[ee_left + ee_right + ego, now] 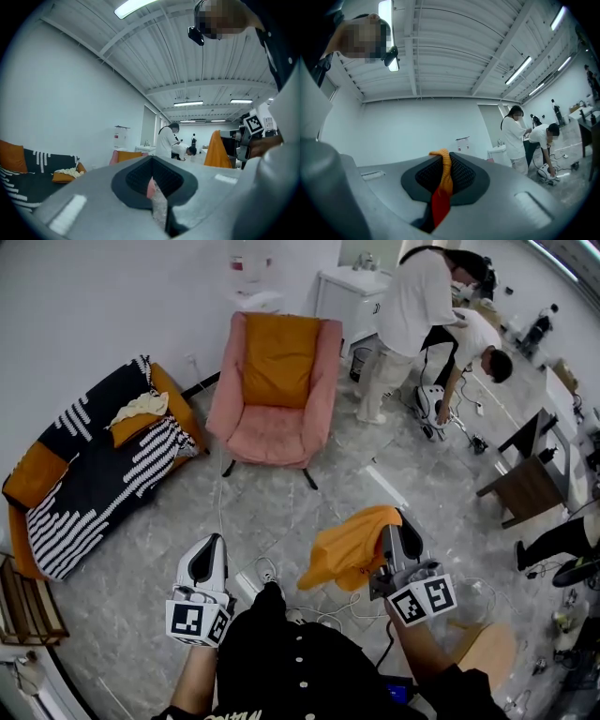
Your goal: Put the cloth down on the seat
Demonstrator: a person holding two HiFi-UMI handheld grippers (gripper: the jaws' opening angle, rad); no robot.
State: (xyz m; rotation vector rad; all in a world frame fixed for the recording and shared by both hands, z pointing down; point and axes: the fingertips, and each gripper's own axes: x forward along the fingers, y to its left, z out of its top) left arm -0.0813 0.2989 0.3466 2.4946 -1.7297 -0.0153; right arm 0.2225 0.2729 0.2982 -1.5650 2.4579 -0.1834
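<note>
An orange cloth [349, 547] hangs in the air over the grey floor, pinched at its right side by my right gripper [397, 534]. In the right gripper view a fold of the cloth [444, 165] stands squeezed between the dark pads, so that gripper [442, 177] is shut on it. My left gripper [208, 564] is level beside it at the left, its jaws [152, 182] together with nothing held. The pink armchair [273, 435] with an orange back cushion stands ahead, well beyond both grippers. The left gripper view shows the armchair [123, 156] far off and the cloth [217, 151] at the right.
A black-and-white striped sofa [94, 470] with orange cushions lies at the left. Two people [412, 324] work at the back right, near a white cabinet. Cables and a power strip [251, 583] lie on the floor close by. A dark wooden table [525, 488] stands at the right.
</note>
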